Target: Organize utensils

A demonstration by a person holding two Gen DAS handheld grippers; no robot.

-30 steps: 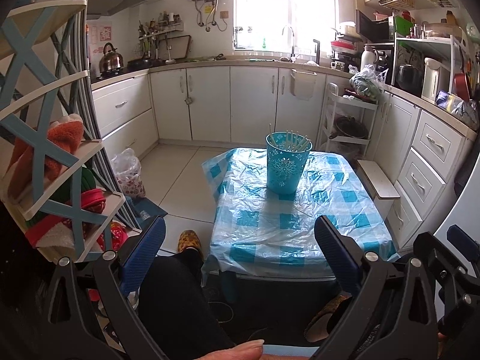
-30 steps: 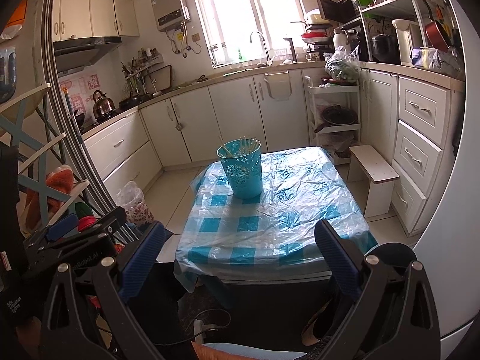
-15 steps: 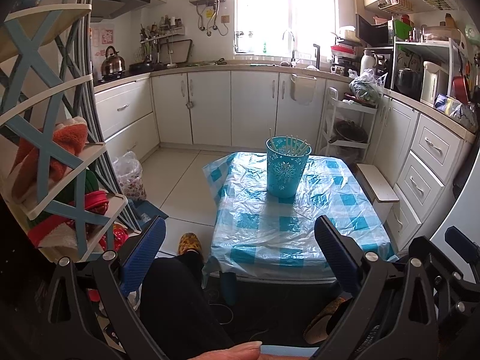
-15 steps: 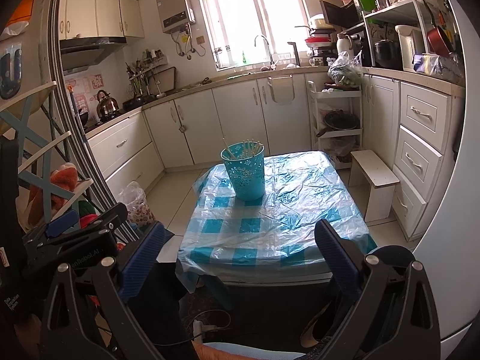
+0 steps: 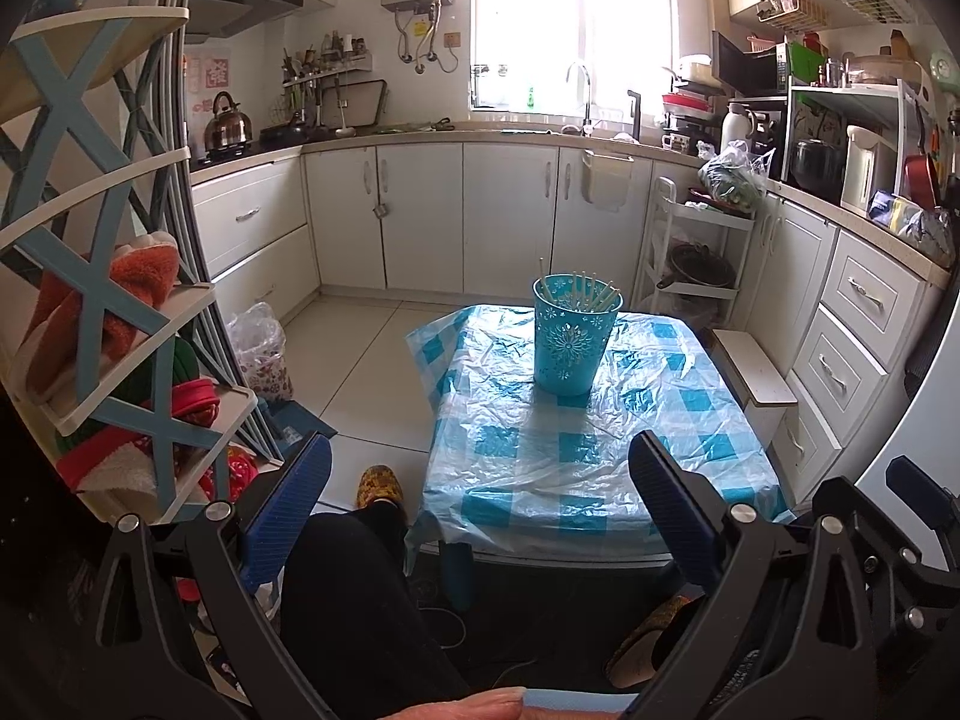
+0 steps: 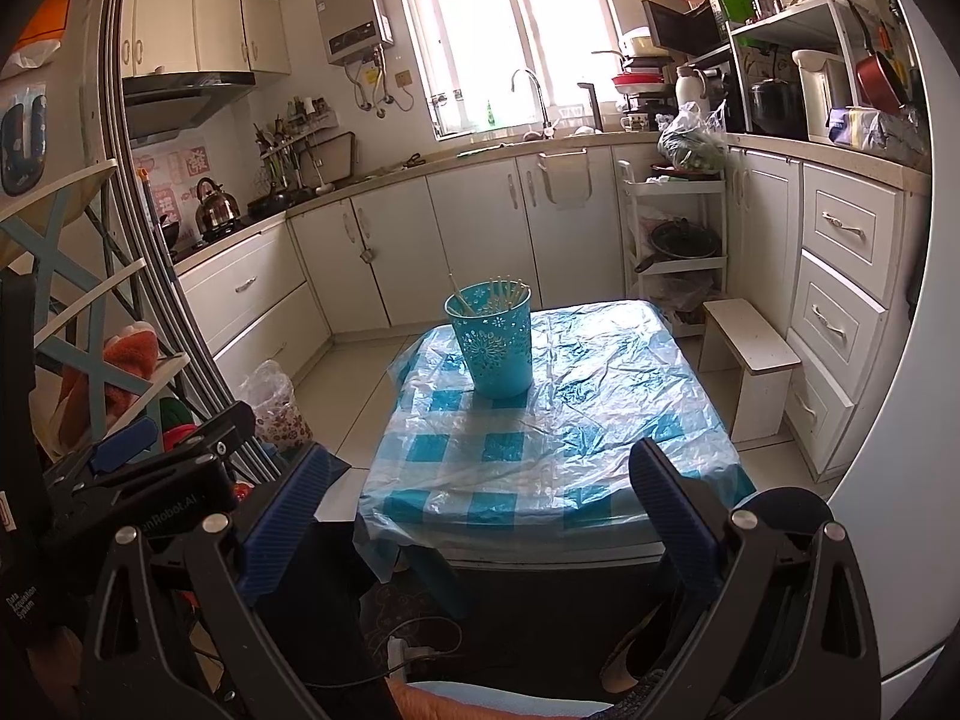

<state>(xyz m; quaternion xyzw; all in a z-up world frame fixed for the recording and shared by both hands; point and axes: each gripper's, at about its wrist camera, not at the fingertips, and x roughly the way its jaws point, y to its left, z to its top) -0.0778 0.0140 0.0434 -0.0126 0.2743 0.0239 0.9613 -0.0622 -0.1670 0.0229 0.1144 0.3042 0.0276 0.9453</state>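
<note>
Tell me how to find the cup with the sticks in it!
Find the low table with the blue-and-white checked cover in the middle of the kitchen. The turquoise cup stands alone at its far end, with snowflake cut-outs and pale chopsticks poking out.

Blown-out daylight from the window (image 5: 558,18), sharp focus, dark vignetted fisheye-bent edges.

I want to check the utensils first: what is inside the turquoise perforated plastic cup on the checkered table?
The turquoise perforated plastic cup holds a bundle of pale thin chopsticks; only their upper ends show above the rim. The wall hides their lower parts and the bottom.
</note>
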